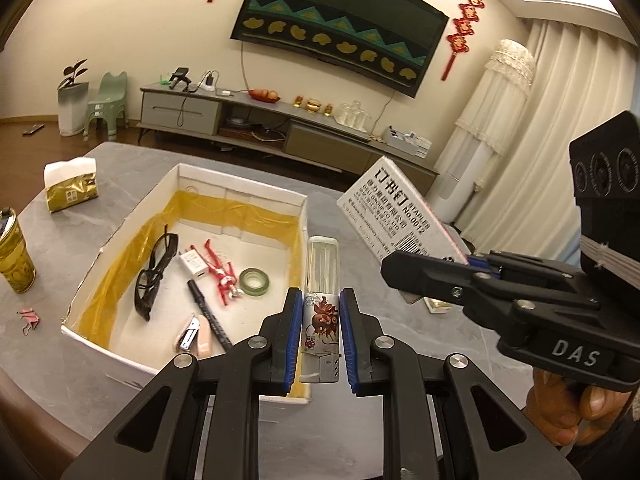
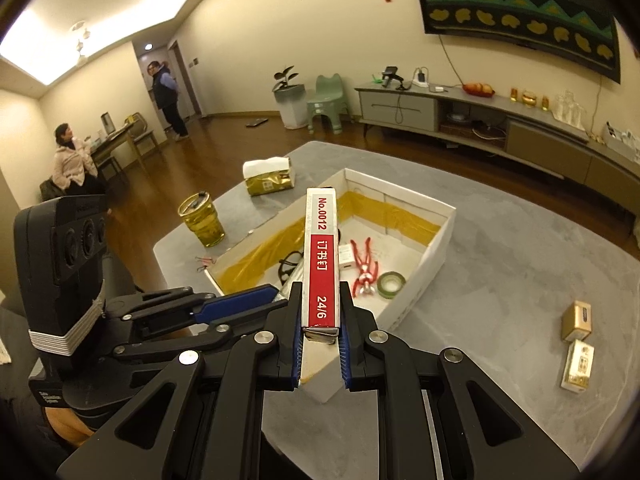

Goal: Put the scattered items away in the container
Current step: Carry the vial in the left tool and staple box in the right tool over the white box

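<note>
The white container (image 1: 120, 236), a shallow cardboard box lined with yellow tape, sits on the grey tabletop (image 2: 500, 264) and already holds dark glasses (image 1: 154, 276), a small red figure (image 1: 218, 268), a green tape roll (image 1: 254, 280), a black pen (image 1: 208, 312), a white charger (image 1: 194, 262) and a small stapler (image 1: 194, 334). Both hands are loaded. The left claw (image 1: 320, 334) is closed on a lighter (image 1: 322, 312), which stands with its long axis pointing straight out along the fingers, right over the box's near-right corner. The right claw (image 2: 320, 332) is clamped on a box of staples (image 2: 322, 264), red-and-white, its long axis likewise running forward from the fingers, raised over the near wall of the container. From the left wrist view the staple box (image 1: 394, 216) hangs just to the right of the container and higher than the lighter. By my reckoning the left claw is the nearer one; it need only go a little forward and left before letting go. Still loose on the tabletop are two small boxes (image 2: 576, 340) well off to the right and a pink binder clip (image 1: 29, 318) on the left, beside a gold cup (image 1: 14, 256) and a tissue pack (image 1: 72, 184).
</note>
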`<state>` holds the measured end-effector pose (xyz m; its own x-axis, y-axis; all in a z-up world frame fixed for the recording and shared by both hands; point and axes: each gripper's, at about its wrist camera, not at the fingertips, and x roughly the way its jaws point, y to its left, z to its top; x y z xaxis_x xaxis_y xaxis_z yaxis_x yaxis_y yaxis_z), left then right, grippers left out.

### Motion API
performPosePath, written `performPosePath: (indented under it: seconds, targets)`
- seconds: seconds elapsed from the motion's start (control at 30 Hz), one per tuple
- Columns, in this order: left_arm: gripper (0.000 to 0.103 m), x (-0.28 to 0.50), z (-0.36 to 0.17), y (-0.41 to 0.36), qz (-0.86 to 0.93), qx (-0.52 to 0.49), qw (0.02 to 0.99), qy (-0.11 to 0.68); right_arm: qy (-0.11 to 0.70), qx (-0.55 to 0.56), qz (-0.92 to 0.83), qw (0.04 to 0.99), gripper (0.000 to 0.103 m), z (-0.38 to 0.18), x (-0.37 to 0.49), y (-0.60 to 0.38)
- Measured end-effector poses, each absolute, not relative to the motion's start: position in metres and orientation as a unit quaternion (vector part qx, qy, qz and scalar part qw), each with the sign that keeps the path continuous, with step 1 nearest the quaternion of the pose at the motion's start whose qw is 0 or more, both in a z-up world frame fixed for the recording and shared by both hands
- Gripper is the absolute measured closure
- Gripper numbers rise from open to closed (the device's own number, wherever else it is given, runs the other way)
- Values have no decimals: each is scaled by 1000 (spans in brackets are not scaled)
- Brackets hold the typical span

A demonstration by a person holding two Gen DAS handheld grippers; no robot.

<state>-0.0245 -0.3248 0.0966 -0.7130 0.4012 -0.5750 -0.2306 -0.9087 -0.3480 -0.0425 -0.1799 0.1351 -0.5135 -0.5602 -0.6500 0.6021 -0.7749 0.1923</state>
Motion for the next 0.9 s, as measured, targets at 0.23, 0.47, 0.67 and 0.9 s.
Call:
performPosePath:
  seconds: [0.23, 0.47, 0.67, 0.9]
  targets:
    - [83, -42, 81, -340, 912, -355, 151, -137, 31, 383, -857, 344, 87, 124, -63, -193]
    - [83, -62, 65, -348, 903, -377, 139, -149, 25, 405, -844, 350, 87, 118, -93, -201]
    - [83, -72, 61, -349, 897, -390, 140, -155, 21, 430, -831, 354, 87, 109, -116, -211]
    - [83, -81, 57, -356, 887, -405, 144, -167, 23, 450, -819, 354, 87, 103, -137, -220]
